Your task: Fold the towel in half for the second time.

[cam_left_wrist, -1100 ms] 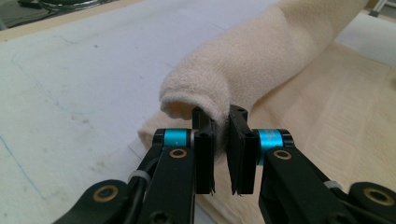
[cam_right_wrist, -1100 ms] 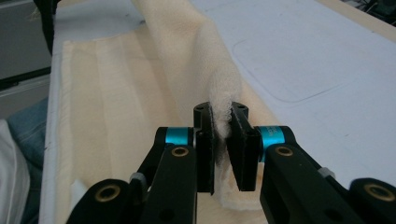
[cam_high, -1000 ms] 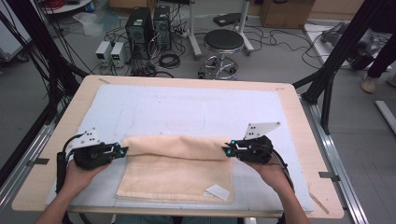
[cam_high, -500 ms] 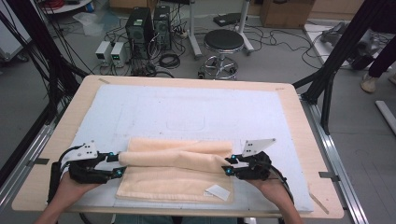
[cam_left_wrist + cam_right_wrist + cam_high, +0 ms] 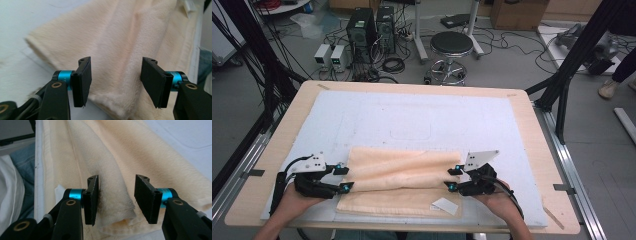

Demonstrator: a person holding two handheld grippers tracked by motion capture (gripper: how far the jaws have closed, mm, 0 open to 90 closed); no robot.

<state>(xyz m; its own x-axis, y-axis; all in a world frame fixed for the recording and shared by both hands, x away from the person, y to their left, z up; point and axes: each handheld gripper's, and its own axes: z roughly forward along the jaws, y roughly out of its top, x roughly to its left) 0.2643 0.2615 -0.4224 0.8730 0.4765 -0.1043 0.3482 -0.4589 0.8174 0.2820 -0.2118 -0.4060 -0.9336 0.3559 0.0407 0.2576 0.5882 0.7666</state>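
Observation:
A cream towel [image 5: 402,175] lies on the white mat, near the table's front edge, with a long rolled fold across its middle. My left gripper [image 5: 343,178] is at the towel's left end. In the left gripper view its jaws [image 5: 115,82] stand open over the towel [image 5: 120,45], having just been opening, and the pads do not press it. My right gripper [image 5: 453,178] is at the right end. Its jaws [image 5: 116,197] have also just been opening. The end of the fold [image 5: 112,185] lies loose between them. A white label [image 5: 445,205] shows at the towel's near right corner.
The white mat [image 5: 412,120] covers most of the wooden table [image 5: 532,130], with bare mat beyond the towel. Behind the table are a black stool [image 5: 452,45], computer towers [image 5: 362,25] and cables. A black frame post [image 5: 572,65] stands at the right. The person's lap [image 5: 25,157] is just beyond the near edge.
Both grippers came toward the near edge, carrying the towel's fold with them. Their jaws then opened and let the towel go, and the fold now rests on the towel.

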